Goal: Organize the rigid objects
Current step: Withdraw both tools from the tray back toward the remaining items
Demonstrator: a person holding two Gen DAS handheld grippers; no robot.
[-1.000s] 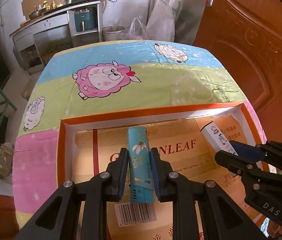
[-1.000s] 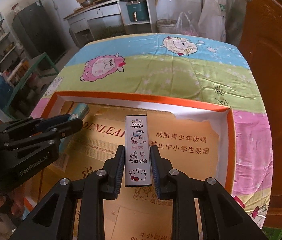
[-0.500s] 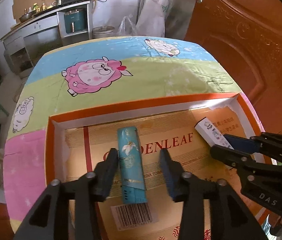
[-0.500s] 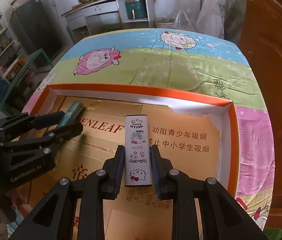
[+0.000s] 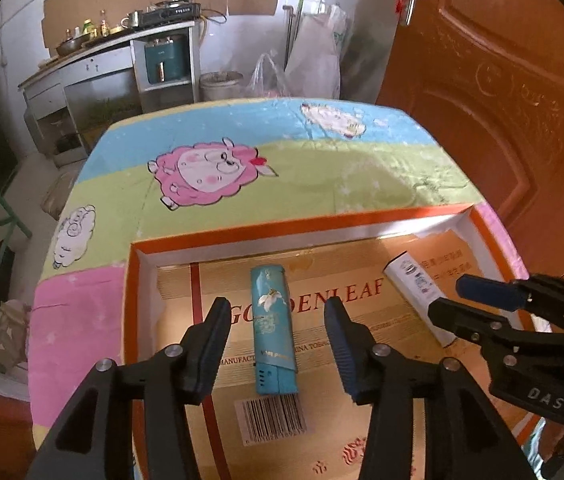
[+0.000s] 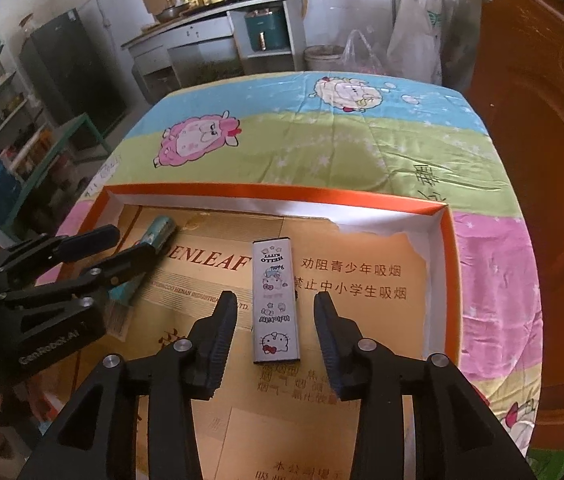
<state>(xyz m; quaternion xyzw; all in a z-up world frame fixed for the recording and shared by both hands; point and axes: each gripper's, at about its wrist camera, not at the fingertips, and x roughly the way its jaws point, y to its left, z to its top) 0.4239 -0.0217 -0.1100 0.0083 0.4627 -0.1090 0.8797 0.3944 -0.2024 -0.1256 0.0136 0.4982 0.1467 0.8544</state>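
Both wrist cameras look forward and down, from close above, into the orange-rimmed tray point(image 5: 293, 227) point(image 6: 274, 193). The left view sits over the tray's left part, the right view over its right part. Both share the tray floor, the cartoon-sheep cloth point(image 5: 266, 160) point(image 6: 321, 140) beyond it and the kitchen behind.

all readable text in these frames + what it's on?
"GO DENLEAF", middle hidden: cardboard liner in the box.
"HELLO KITTY", upside down: white lighter.
"DAS": right tongs body.
"GenRobot.AI": left tongs body.
Chinese characters on the liner.
Teal lighter print and barcode digits: too blurred.
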